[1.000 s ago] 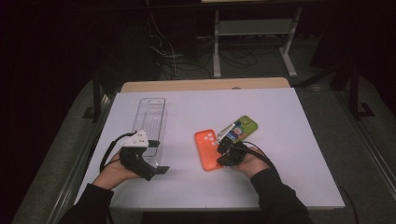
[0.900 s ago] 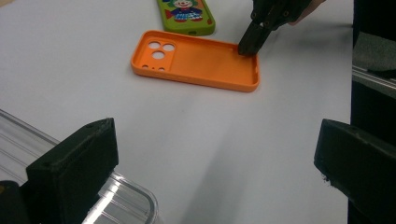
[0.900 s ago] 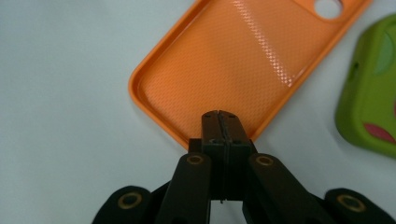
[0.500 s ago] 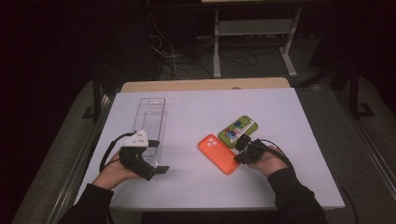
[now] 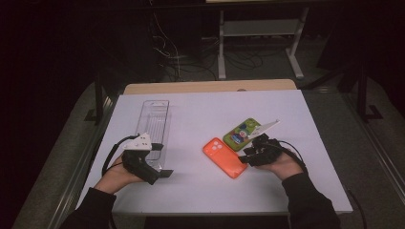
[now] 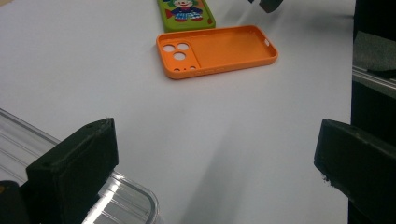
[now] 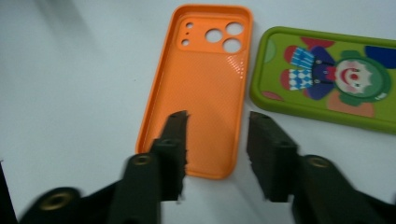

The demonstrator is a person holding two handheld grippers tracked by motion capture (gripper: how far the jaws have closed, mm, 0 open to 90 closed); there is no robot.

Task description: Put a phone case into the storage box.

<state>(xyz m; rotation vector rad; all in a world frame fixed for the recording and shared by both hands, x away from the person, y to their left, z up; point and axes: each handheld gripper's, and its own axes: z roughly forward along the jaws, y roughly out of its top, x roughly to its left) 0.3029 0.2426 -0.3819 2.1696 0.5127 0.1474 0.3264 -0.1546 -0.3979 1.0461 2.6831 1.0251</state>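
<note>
**Two phone cases on a white table, right jaws just opened**

At far left, on the matte white table: a clear, ribbed plastic tray, long and narrow with rounded corners, lying flat. Over its near end, the left hand-held gripper, black with a grey three-cornered plate on top, held in the left hand; jaws spread wide in the left gripper view, nothing between them, one jaw above the tray's glossy corner.

Toward the middle, an orange silicone phone case, lying flat with its hollow side up, inner surface finely dotted, three round camera holes and smaller ones at one end, rim smooth and raised. No brand or lettering readable on it.

Just beside it, edges close along one long side, a green soft phone case printed with a cartoon clown: red nose, checked blue-and-white sleeve, green collar. A small white mark near the clown, too small to read.

At right, the right hand-held gripper, black, in the right hand, jaws having just been opening, now parted and hovering above the orange case's plain end, pads pressing on nothing. Black cable looping behind the hand.

Beyond the table's far edge, a wooden board, tangled cables on a dark floor, and a grey metal stand.
</note>
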